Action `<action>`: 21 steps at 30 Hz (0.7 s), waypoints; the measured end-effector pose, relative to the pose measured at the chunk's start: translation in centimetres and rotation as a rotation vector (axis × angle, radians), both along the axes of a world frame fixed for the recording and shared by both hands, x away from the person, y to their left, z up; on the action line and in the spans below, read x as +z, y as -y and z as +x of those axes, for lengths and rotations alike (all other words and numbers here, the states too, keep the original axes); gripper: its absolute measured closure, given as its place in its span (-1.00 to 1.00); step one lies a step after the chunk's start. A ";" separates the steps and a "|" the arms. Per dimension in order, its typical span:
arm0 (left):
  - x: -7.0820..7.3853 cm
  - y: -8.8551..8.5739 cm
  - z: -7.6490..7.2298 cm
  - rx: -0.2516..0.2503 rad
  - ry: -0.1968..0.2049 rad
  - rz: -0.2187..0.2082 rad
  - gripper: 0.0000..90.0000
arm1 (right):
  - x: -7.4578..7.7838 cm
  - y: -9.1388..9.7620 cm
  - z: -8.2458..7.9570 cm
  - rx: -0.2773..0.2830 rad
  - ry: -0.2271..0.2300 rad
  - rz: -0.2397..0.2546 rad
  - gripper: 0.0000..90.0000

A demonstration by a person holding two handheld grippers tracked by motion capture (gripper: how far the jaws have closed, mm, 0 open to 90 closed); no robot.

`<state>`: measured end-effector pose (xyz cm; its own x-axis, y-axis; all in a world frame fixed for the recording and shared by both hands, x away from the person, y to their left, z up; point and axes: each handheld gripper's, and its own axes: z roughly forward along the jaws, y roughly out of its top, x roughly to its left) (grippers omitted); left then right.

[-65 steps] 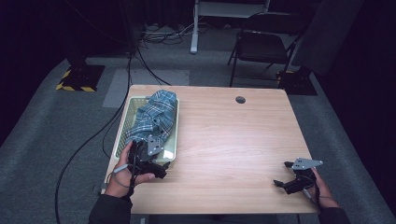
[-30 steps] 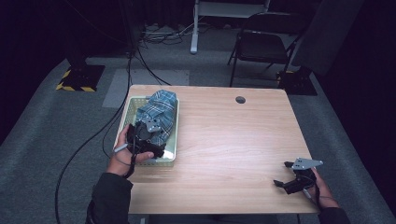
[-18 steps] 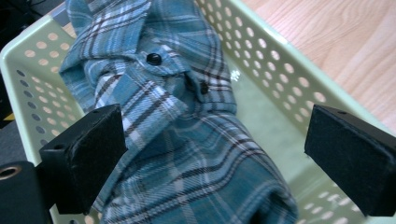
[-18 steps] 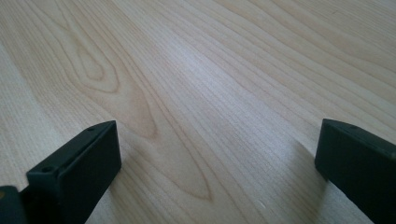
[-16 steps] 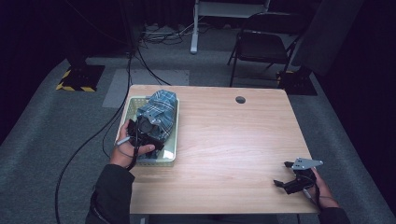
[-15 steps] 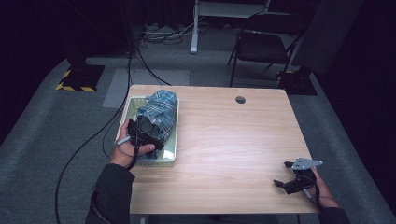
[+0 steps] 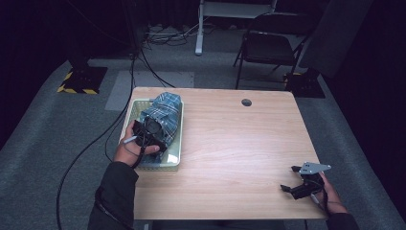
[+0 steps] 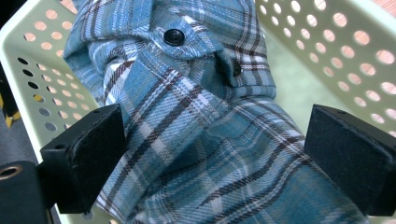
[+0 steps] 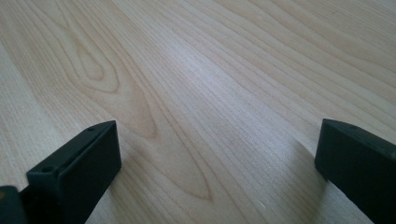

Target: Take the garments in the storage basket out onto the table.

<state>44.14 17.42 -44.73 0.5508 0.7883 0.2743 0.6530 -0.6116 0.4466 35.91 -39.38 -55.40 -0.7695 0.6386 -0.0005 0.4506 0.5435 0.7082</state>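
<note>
The shirt (image 8: 196, 140) was blue plaid with white and dark brown lines and carried dark buttons (image 8: 174, 36). The basket (image 7: 174, 152), at 9 o'clock on the table, was pale yellow-green with round perforations. The table (image 7: 239, 143) was light wood with visible grain. Both grippers' jaws were black. The floor (image 7: 43, 134) was grey; a yellow-and-black striped base (image 7: 76, 89) stood at 10 o'clock.

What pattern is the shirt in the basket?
Blue plaid shirt, clearest in the left gripper view.
</note>
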 end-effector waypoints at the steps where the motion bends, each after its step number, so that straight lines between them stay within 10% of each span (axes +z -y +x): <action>1: -0.1 0.0 0.1 -0.001 -0.002 0.010 -0.90 | 0.0 0.0 0.0 0.000 0.000 0.000 -0.99; 21: -2.8 -0.9 2.8 0.128 -0.054 -0.008 -0.94 | 0.0 0.0 0.0 0.000 0.000 0.000 -0.99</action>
<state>46.96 18.29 -47.55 0.4593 0.8552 0.2402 0.7487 -0.5183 0.4133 35.91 -39.39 -55.40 -0.7694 0.6388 -0.0003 0.4508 0.5433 0.7083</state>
